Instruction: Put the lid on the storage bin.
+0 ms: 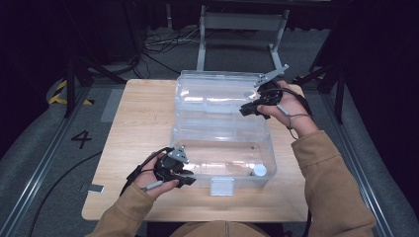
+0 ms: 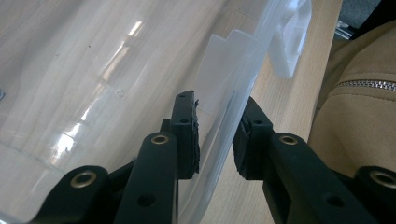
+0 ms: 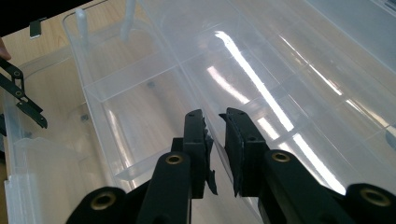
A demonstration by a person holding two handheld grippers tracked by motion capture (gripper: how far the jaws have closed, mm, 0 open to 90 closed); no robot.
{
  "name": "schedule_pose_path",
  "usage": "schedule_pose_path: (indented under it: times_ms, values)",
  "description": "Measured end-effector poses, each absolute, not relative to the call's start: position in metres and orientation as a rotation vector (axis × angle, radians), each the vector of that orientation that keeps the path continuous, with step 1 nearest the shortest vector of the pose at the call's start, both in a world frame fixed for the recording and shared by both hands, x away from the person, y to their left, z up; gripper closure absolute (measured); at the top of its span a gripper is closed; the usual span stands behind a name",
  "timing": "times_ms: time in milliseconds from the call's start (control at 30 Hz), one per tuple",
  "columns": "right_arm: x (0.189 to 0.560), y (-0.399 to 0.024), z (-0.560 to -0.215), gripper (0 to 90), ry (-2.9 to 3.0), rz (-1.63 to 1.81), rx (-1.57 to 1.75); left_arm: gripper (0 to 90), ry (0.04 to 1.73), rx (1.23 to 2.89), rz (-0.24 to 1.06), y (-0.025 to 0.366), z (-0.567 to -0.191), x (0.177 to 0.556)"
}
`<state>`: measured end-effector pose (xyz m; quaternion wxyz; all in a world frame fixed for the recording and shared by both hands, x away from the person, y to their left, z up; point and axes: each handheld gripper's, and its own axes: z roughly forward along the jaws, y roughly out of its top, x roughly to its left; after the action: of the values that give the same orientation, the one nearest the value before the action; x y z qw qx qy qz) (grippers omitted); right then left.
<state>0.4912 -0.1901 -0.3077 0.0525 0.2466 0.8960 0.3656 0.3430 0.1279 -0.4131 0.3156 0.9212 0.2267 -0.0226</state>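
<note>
A clear plastic box (image 1: pixel 222 148) lies on the wooden table (image 1: pixel 138 123), and a clear compartmented tray or lid (image 1: pixel 217 94) rises behind it. My left gripper (image 1: pixel 185 177) is at the box's front left corner. In the left gripper view its jaws (image 2: pixel 217 135) straddle the clear front wall (image 2: pixel 233 70), one pad inside and one outside, pressing on it. My right gripper (image 1: pixel 245 109) is at the right end of the rear clear part. In the right gripper view it (image 3: pixel 215 135) is shut on a thin clear rim (image 3: pixel 163 70) of that part.
A small white round cap (image 1: pixel 259 170) lies in the box's front right corner. A white latch (image 1: pixel 222 186) hangs from the box's front. A small metal piece (image 1: pixel 94 188) lies at the table's left front corner. Cables and a grey metal frame (image 1: pixel 242 29) lie beyond the table.
</note>
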Motion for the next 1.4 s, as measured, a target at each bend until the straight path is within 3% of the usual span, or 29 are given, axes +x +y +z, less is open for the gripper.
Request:
schedule_pose_path:
  times_ms: [1400]
  values:
    - [0.453,-0.189,-0.301,79.8,2.692,1.100,0.616,71.6,0.621,2.421,-0.059,0.128,-0.414,0.343]
